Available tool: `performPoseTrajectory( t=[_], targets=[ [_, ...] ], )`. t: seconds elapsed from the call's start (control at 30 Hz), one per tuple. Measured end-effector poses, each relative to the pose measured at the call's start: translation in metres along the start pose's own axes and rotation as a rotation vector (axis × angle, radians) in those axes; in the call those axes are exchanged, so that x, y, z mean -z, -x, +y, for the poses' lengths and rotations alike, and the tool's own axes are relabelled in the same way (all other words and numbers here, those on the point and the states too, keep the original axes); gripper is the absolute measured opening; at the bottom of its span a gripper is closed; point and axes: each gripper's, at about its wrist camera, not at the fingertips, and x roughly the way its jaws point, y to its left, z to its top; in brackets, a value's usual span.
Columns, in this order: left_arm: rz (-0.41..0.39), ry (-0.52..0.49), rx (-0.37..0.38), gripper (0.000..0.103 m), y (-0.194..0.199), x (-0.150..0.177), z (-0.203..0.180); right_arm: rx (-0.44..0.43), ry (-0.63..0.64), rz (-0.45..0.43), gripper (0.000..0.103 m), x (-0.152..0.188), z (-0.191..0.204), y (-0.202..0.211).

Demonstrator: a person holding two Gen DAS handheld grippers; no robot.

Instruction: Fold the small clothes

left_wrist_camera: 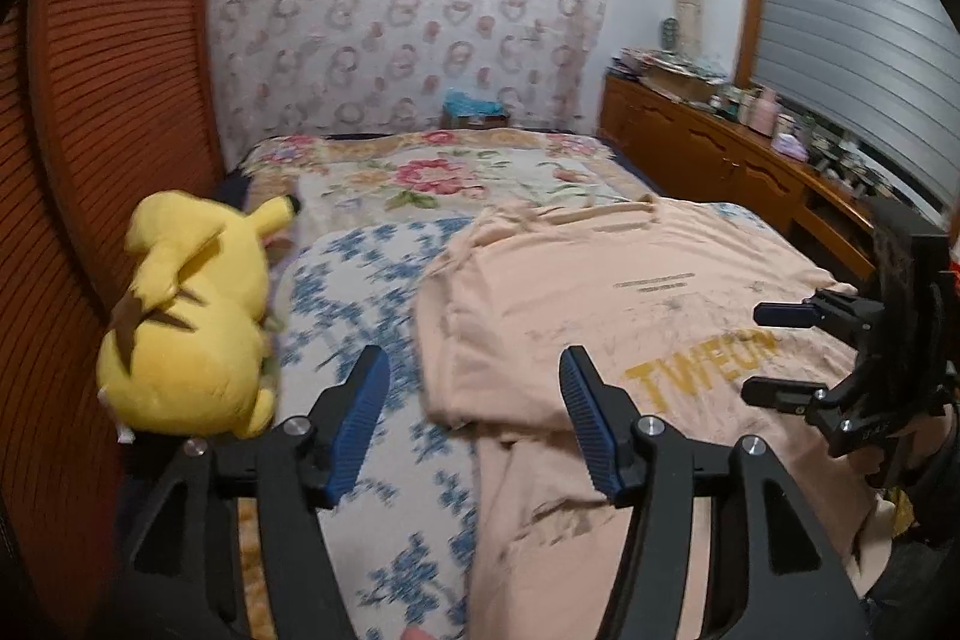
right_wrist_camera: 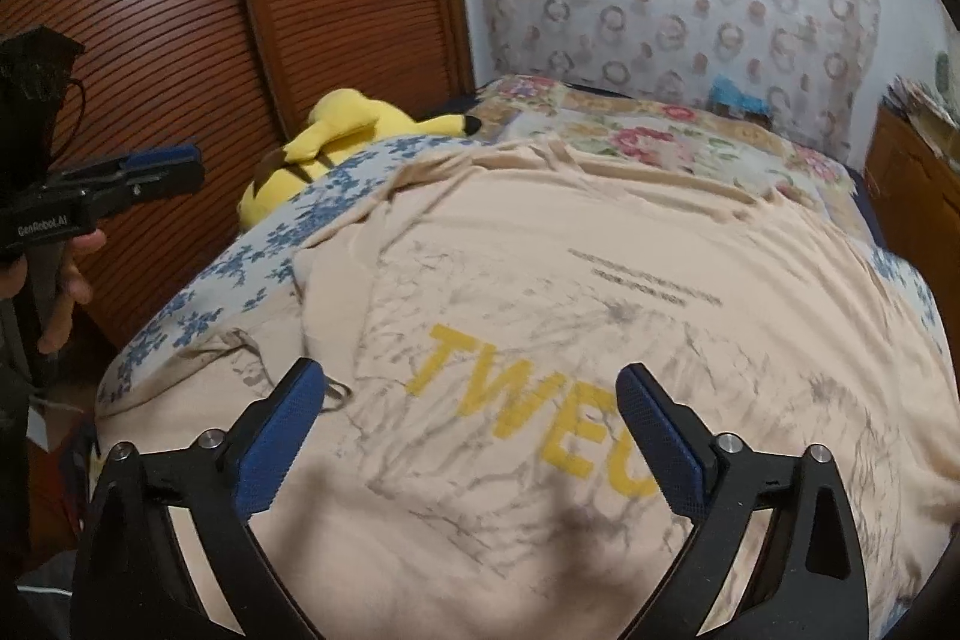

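Bedroom interior. Ribbed brown wardrobe doors along one side. Floral-patterned fabric covers the far wall behind the bed. Cluttered wooden sideboard beneath a shuttered window.

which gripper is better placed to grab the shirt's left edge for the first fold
Left, probably. The left gripper hangs open right over the peach shirt at its folded-in left edge, while the right gripper, also open, sits over the printed middle.

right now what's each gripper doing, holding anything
Left gripper: open, holding nothing, above the left edge of the peach t-shirt.
Right gripper: open, holding nothing, over the shirt's yellow lettering.
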Motion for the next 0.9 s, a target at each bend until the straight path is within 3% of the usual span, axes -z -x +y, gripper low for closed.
performPoseTrajectory(
  t=[0.3, 0.57, 0.73, 0.9],
  targets=[
    [-0.020, 0.072, -0.038, 0.061, 0.015, 0.029, 0.024, -0.086, 0.170, 0.036, 0.064, -0.023, 0.047, -0.033],
    [-0.015, 0.104, -0.058, 0.062, 0.013, 0.040, 0.037, -0.184, 0.254, 0.121, 0.051, -0.044, 0.089, -0.086],
    [-0.007, 0.115, -0.055, 0.062, 0.010, 0.047, 0.040, -0.163, 0.319, 0.167, 0.044, -0.047, 0.105, -0.116],
    [0.010, 0.112, -0.045, 0.063, 0.004, 0.052, 0.036, -0.092, 0.380, 0.203, 0.017, -0.045, 0.106, -0.134]
  ],
)
